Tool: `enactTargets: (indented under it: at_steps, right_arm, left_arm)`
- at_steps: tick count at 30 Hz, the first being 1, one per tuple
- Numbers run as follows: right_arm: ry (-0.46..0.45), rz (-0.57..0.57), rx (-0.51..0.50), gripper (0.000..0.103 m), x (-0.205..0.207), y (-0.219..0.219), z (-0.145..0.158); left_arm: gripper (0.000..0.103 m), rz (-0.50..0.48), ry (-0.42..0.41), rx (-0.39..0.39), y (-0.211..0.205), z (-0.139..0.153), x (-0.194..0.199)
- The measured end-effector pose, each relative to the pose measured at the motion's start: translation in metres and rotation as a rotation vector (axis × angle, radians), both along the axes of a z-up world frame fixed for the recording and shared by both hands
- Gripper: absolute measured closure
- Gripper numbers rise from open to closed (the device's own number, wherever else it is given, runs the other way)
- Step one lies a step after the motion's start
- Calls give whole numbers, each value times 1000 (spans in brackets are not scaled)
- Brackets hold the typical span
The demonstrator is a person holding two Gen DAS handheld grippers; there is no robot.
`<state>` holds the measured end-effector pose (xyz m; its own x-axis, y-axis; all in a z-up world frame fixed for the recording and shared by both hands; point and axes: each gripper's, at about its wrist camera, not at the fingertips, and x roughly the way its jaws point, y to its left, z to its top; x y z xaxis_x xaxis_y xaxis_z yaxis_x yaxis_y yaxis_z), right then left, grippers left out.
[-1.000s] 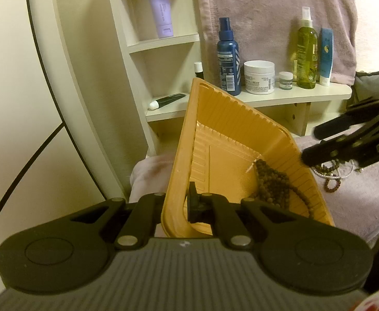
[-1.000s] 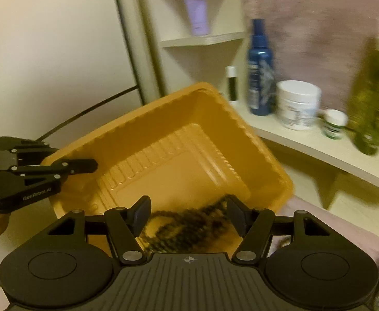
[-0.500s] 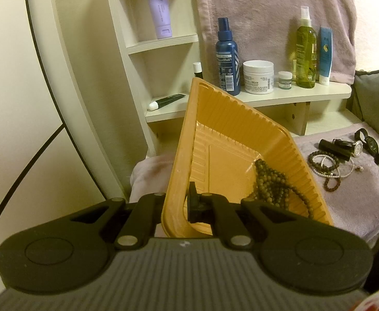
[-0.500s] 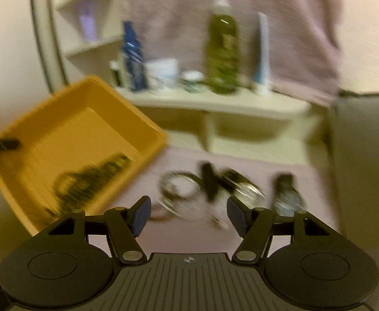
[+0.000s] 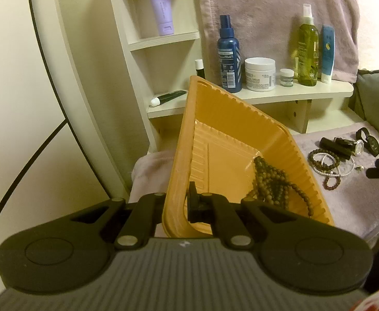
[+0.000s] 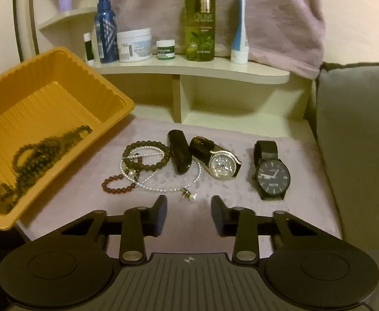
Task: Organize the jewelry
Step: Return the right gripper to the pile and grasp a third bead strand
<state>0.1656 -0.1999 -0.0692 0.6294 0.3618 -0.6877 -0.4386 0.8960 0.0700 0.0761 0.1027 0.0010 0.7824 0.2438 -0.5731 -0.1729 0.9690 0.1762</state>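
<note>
The right gripper (image 6: 188, 213), which was over the tray (image 6: 67, 59) a second ago, now hovers empty before the pearl earring (image 6: 190, 195), jaws closing. Left of it, the left gripper (image 5: 175, 202) stays clamped on the tilted tray's rim, beads (image 6: 44, 150) inside; watches (image 6: 271, 175) wait beyond.

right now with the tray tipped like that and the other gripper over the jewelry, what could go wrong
1. The left gripper pinches just one rim of the tilted orange plastic tray; the dark bead necklace could slide out.
2. The right gripper, jaws closing, hovers near the small pearl earring, which could skid away.
3. The white pearl strand tangles with the brown bead bracelet; lifting one may drag both.
</note>
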Motion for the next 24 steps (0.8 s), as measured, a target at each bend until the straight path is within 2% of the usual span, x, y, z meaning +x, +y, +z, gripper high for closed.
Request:
enactTargets:
  at_steps: [6, 12, 15, 16, 24]
  right_arm:
    - [0, 3, -34, 71, 15, 7, -12]
    - [8, -8, -46, 79, 22, 9, -20]
    - [3, -6, -42, 94, 21, 9, -21]
    - [1, -7, -45, 95, 20, 10, -20]
    - [-17, -31, -31, 95, 10, 6, -13]
  left_arm:
    - [99, 11, 2, -5, -1, 0, -1]
    - [99, 18, 6, -5, -2, -1, -1]
    - [99, 26, 6, -7, -3, -1, -1]
    - [99, 30, 6, -10, -3, -1, -1]
    - [99, 52, 5, -23, -4, 0, -3]
